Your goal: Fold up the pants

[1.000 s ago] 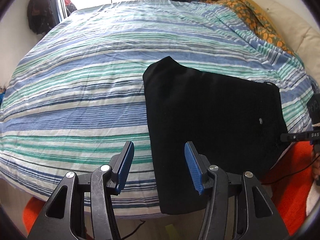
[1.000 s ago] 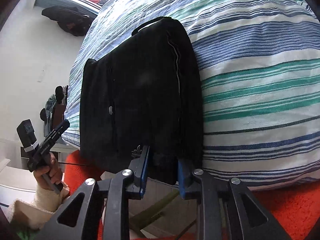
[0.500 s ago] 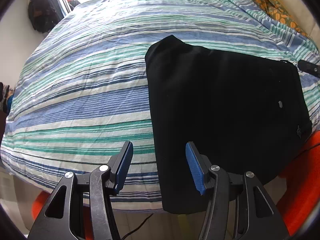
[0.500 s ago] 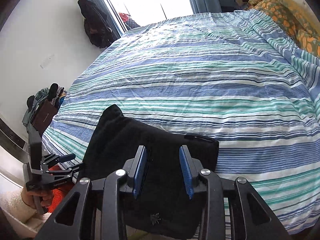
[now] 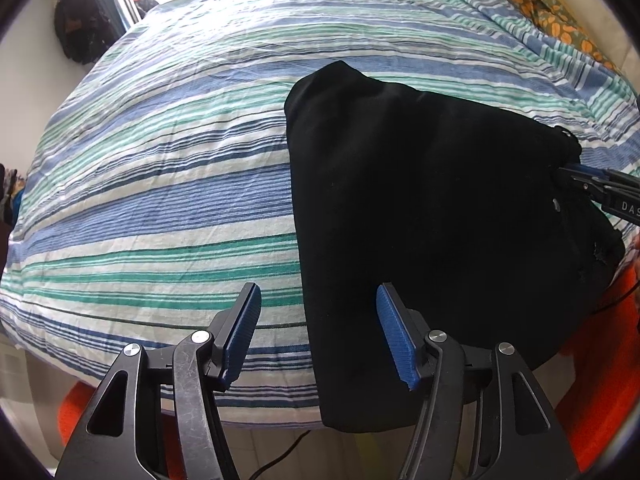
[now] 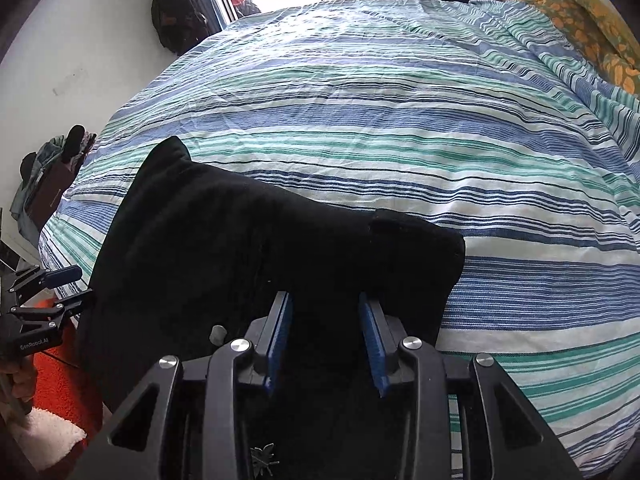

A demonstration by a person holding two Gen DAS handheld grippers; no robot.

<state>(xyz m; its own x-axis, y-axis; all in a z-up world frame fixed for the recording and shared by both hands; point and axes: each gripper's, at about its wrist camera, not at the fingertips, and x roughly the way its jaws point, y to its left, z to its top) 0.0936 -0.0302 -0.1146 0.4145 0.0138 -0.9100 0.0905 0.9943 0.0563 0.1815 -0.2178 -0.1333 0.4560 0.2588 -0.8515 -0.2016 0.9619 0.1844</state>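
The black pants (image 5: 420, 216) lie folded on the near edge of the striped bed (image 5: 168, 184), one end hanging over the edge. My left gripper (image 5: 318, 332) is open, its fingers straddling the pants' left edge just above the bed's front. In the right wrist view the pants (image 6: 240, 248) lie below my right gripper (image 6: 326, 340), which is open over the cloth near the waist end. The right gripper's tips also show at the pants' right edge in the left wrist view (image 5: 576, 176). The left gripper shows at the left in the right wrist view (image 6: 48, 292).
An orange rug (image 5: 600, 384) covers the floor in front of the bed. An orange-patterned blanket (image 6: 580, 16) lies at the bed's far right. Dark clothes (image 6: 176, 4) hang by the window at the far left. A clothes pile (image 6: 44, 176) sits left of the bed.
My right gripper let go of the pants' end, opened, and swung up over the waist end facing the bed. My left gripper stayed open and moved slightly closer over the bed.
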